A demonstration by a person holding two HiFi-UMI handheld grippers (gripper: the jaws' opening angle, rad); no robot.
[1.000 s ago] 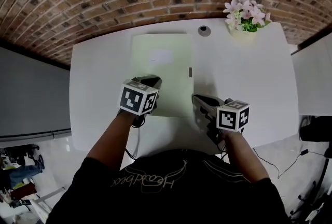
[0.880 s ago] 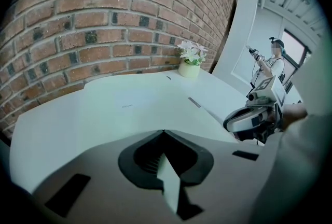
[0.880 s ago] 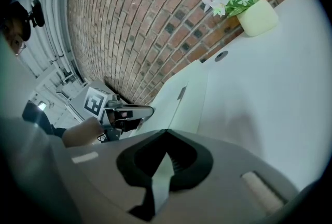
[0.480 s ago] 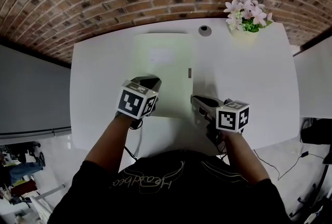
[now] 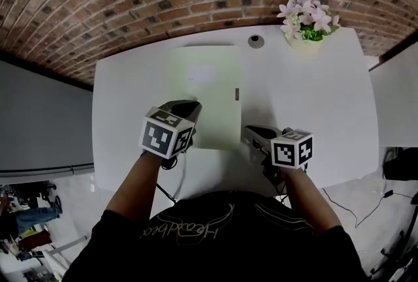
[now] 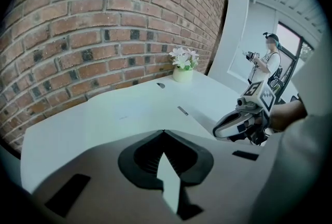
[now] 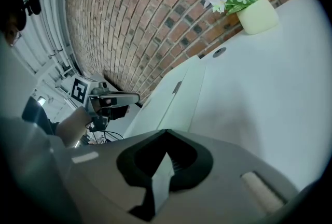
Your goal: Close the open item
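A pale green flat case (image 5: pixel 206 94) lies closed on the white table (image 5: pixel 307 98), with a small grey clasp (image 5: pixel 237 94) at its right edge. My left gripper (image 5: pixel 186 106) hovers over the case's near left corner, jaws shut and empty. My right gripper (image 5: pixel 250 132) sits just off the case's near right corner, also shut on nothing. In the left gripper view the case (image 6: pixel 129 114) lies ahead of the jaws (image 6: pixel 163 132), with the right gripper (image 6: pixel 236 123) to the side. In the right gripper view the case (image 7: pixel 174 98) stretches ahead and to the left.
A pot of pink flowers (image 5: pixel 305 23) stands at the table's far right by the brick wall. A grey round grommet (image 5: pixel 256 41) is set in the table beside it. A person (image 6: pixel 267 62) stands farther off beyond a white panel.
Both grippers have drawn back a little toward the near edge of the table, the left one also drifting left. The case has not moved.
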